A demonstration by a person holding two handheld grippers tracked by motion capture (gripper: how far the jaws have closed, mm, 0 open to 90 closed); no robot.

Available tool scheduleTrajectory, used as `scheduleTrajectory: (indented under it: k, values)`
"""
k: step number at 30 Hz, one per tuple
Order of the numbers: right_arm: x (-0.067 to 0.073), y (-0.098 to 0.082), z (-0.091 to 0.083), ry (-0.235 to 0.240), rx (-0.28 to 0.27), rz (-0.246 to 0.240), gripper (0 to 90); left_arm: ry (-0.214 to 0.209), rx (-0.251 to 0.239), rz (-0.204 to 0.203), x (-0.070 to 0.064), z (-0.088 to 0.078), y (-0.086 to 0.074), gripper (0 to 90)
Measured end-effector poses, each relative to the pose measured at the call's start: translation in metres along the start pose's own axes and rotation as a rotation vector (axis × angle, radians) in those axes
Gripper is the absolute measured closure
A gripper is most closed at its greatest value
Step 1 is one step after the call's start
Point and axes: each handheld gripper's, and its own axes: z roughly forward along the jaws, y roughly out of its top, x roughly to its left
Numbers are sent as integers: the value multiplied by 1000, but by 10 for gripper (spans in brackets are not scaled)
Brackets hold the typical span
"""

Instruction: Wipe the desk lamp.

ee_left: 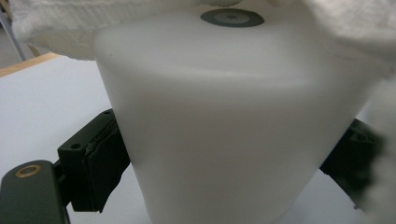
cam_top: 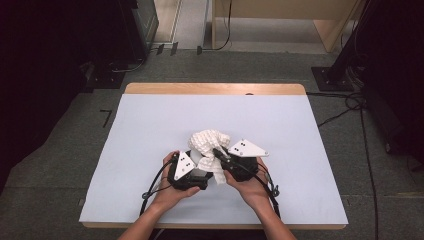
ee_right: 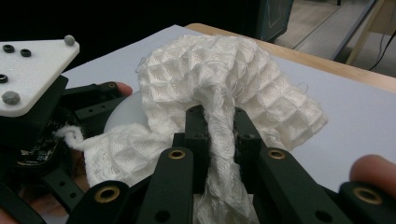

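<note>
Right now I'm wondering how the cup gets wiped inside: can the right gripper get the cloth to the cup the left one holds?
Probably yes. The right gripper is shut on the white waffle cloth, which already drapes over the white cup clamped in the left gripper. Nothing stands between them.

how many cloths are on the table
1. The white waffle-weave cloth lies bunched near the table's front middle, draped over a white cup held by the left gripper; the right gripper pinches a fold. Others could be hidden under it.
</note>
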Motion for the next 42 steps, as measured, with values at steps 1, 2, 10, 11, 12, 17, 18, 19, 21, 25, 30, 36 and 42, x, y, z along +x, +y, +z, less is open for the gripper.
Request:
scheduleTrajectory:
  k: [1,2,10,11,12,17,18,19,21,25,30,36,42]
  values:
    - [0,0,0,0,0,0,810,0,0,3,-1,0,1,88]
    - [0,0,-1,-8,6,3,810,-15,-4,-4,-2,-2,2,89]
    - [1,3,-12,36,-9,74,810,-84,9,10,0,-22,10,88]
    - [1,1,-11,33,-6,80,810,-84,9,10,0,-22,10,88]
    - [-1,0,-10,30,4,94,809,-91,15,11,-2,-21,9,88]
    - [-9,-8,-8,10,25,155,810,-123,18,18,-7,-20,10,88]
    - [-11,-10,-8,7,28,158,810,-125,21,19,-8,-19,10,88]
    - [-14,-13,-8,2,38,163,810,-122,26,27,-10,-16,9,88]
    - [-16,-16,-8,-4,39,163,809,-121,39,33,-10,-14,11,88]
    - [-19,-15,-8,-23,49,154,809,-116,52,38,-12,-13,13,88]
    - [-10,-7,-11,49,13,152,808,-103,51,93,-18,-12,13,88]
    - [-1,0,-9,63,-4,123,807,-103,46,115,-21,-13,13,89]
    - [-20,-14,-5,29,37,155,809,-117,44,58,-13,-14,12,89]
